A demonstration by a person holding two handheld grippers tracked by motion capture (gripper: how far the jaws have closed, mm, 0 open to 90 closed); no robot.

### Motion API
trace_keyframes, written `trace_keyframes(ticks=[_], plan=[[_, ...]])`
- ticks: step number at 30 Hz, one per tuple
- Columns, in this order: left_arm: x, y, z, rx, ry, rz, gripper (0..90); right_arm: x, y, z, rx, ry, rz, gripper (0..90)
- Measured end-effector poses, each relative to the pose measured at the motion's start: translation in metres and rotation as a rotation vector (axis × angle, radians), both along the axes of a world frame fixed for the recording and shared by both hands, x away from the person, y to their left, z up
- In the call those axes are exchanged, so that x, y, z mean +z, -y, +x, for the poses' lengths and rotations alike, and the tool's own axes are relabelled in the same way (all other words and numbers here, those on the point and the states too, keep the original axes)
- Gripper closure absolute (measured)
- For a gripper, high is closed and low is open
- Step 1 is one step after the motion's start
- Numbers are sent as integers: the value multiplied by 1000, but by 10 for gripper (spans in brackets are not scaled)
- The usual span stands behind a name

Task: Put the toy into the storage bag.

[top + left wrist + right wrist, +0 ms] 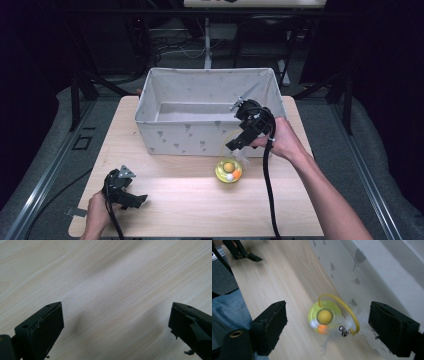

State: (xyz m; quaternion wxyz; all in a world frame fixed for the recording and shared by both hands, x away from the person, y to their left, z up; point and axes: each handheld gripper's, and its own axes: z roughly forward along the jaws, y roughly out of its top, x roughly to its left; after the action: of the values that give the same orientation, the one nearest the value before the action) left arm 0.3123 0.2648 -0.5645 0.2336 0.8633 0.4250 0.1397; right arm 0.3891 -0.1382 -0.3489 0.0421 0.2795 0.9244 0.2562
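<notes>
A yellow-green round toy [229, 170] [324, 316] with a yellow ball, an orange ball, a curved yellow wire, a small bell and white feathers sits on the wooden table [190, 200], just in front of the fabric box [190, 137]. My right gripper [238, 143] [327, 327] hovers above the toy with its jaws wide open and nothing between them. My left gripper [136, 201] [116, 322] rests low near the table's front left corner, open, with bare wood between its jaws.
The large white fabric box with grey prints [372, 272] takes up the far half of the table. The toy lies close to the box's front wall. Dark frames and cables stand beyond the table. A blue trouser leg [227, 310] lies beside the table edge.
</notes>
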Motion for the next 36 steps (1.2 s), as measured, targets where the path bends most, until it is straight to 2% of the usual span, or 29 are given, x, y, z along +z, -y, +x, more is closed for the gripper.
trace_keyframes(ticks=[4,8,11,12,13,14,16,19,20,23,30,31,36], plan=[[0,1,0,-2,2,4,1,1,-12,7,21,1,-21,270],[0,0,0,-5,-15,9,1,-3,-21,12,36,-6,-66,386],[0,1,0,-8,-15,14,1,-7,-25,14,48,-17,-82,485],[0,1,0,-8,-15,14,1,-7,-25,14,48,-17,-82,485],[0,2,1,-13,-16,15,1,-10,-28,15,59,-25,-98,543],[0,2,1,-13,-16,15,1,-10,-28,15,59,-25,-98,543],[1,5,1,-22,-5,17,1,-15,-31,17,63,-36,-125,621],[1,6,1,-24,-5,12,1,-19,-32,19,74,-50,-150,680],[1,6,2,-32,-9,19,1,-19,-32,19,74,-50,-150,680],[1,7,1,-35,-6,18,1,-20,-32,19,87,-58,-149,753],[3,5,0,-26,3,16,1,-24,-32,16,98,-68,-170,823],[2,6,1,-28,1,20,1,-25,-32,16,104,-63,-174,869],[2,6,0,-33,-1,23,1,-25,-32,15,102,-58,-172,880]])
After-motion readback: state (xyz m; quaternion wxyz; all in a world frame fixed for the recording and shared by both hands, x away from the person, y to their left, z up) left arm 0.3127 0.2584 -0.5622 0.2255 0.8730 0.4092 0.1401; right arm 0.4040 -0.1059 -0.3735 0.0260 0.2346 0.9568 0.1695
